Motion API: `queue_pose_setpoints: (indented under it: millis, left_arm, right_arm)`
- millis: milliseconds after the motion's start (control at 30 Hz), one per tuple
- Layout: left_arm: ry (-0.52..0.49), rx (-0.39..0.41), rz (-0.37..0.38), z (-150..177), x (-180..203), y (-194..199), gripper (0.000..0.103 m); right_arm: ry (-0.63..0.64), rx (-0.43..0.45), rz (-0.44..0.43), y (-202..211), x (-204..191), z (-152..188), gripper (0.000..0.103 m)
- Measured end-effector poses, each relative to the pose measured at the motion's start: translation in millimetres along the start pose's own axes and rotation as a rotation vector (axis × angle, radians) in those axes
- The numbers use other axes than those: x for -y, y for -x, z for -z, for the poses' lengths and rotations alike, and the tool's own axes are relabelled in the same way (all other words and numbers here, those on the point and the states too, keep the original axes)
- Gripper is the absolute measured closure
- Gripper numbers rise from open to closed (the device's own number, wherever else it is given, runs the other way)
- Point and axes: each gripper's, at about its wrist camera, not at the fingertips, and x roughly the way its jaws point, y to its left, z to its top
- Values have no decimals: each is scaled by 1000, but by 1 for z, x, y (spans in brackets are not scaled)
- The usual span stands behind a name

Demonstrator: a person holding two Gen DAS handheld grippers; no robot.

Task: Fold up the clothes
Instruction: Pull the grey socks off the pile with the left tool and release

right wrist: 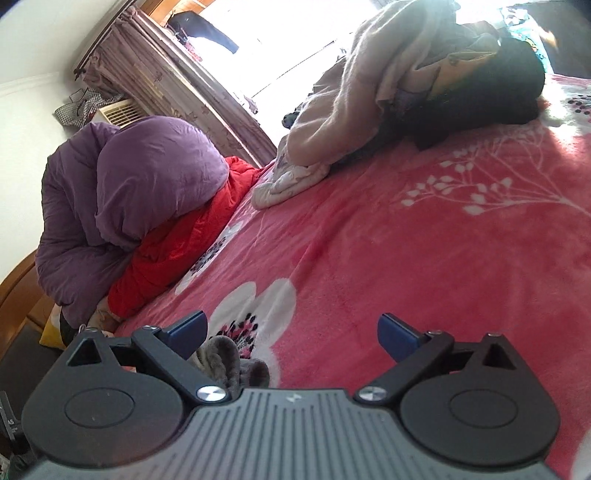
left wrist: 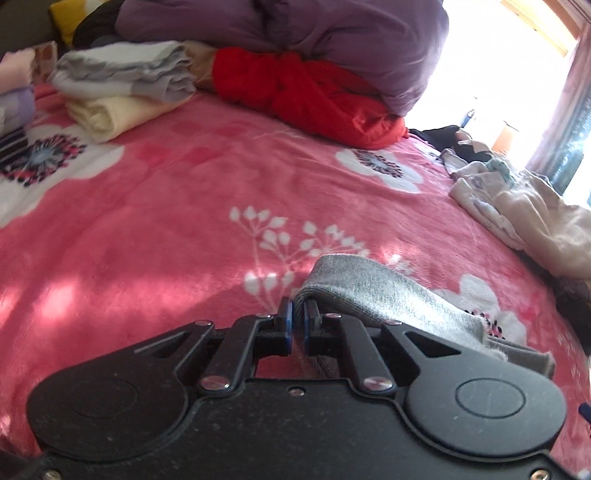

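My left gripper [left wrist: 298,314] is shut on the edge of a grey knit garment [left wrist: 384,295], which folds over the right finger and trails down to the right over the pink flowered blanket [left wrist: 166,206]. In the right wrist view my right gripper [right wrist: 291,332] stands open, with nothing between its blue pads. A bunched grey garment [right wrist: 229,363] lies on the blanket [right wrist: 406,258] just below its left finger [right wrist: 186,332]. A stack of folded clothes [left wrist: 122,85] sits at the far left.
A purple quilt [left wrist: 295,33] rests on a red jacket [left wrist: 306,96] at the far side of the bed. A heap of pale unfolded clothes [left wrist: 517,206] lies at the right. Pale and dark clothes [right wrist: 406,85] pile up by the bright window with curtains [right wrist: 177,74].
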Motion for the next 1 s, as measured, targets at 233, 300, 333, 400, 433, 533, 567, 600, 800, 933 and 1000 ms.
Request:
queue_pose_setpoints:
  millis: [233, 300, 333, 400, 433, 533, 567, 600, 800, 933, 1000]
  left_arm:
    - [-35, -10, -25, -3, -3, 8, 75]
    - [-34, 16, -12, -9, -3, 17, 72]
    - [-37, 29, -6, -11, -3, 22, 71]
    - [-43, 54, 5, -15, -1, 31, 61]
    - [-46, 66, 11, -17, 0, 35, 61]
    - [-76, 64, 60, -18, 6, 43, 60]
    - [-93, 55, 82, -16, 10, 45, 59]
    - [-112, 47, 104, -14, 14, 46, 57]
    - [-308, 27, 199, 11, 56, 47, 49]
    - [-470, 35, 238, 32, 81, 41, 46]
    - [-547, 40, 237, 41, 90, 36, 46]
  right_arm:
    - [20, -41, -12, -9, -14, 6, 4]
    - [26, -47, -19, -10, -16, 7, 4]
    - [30, -50, -20, -11, -17, 7, 4]
    - [36, -56, -20, -12, -19, 7, 4]
    - [36, -58, -22, -12, -19, 8, 4]
    - [41, -66, -39, -12, -23, 8, 5]
    - [44, -71, -48, -12, -25, 9, 5]
    - [55, -77, -54, -11, -28, 10, 5]
    - [330, -63, -39, -3, -77, 33, 5]
    - [436, -66, -57, 1, -94, 45, 5]
    - [460, -71, -68, 1, -97, 48, 5]
